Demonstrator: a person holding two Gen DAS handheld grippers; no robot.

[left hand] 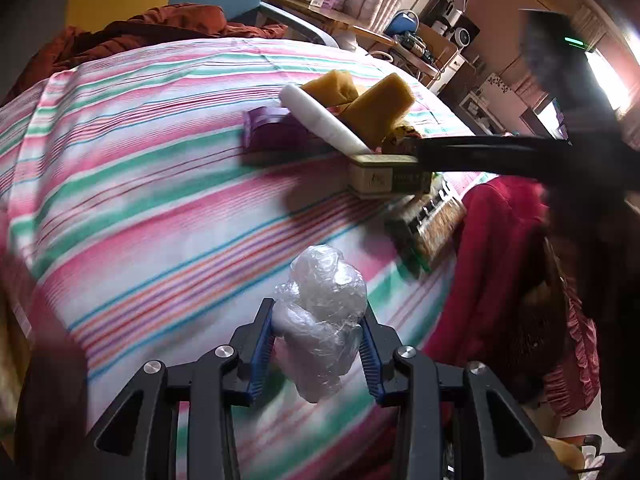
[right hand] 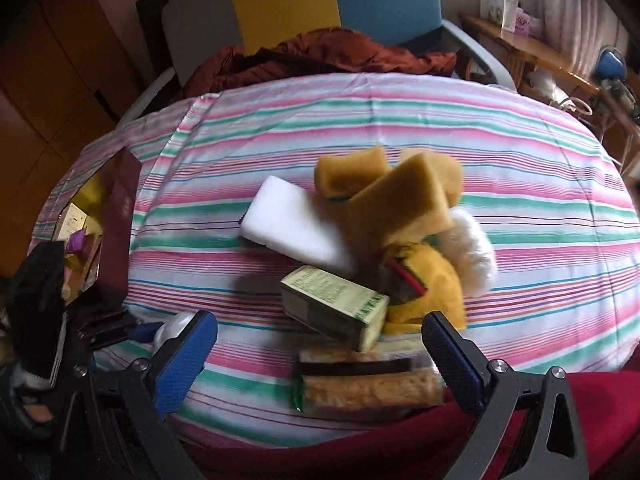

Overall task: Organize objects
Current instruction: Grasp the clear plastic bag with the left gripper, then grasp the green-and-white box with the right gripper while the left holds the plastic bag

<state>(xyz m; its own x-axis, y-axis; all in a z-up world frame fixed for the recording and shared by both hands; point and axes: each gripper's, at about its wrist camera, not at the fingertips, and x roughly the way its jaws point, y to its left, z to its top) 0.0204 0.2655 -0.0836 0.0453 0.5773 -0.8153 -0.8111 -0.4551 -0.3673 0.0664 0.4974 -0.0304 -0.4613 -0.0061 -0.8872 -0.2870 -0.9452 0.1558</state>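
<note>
Daylit, motion-blurred fisheye views; window glare, dark curved corners.
</note>
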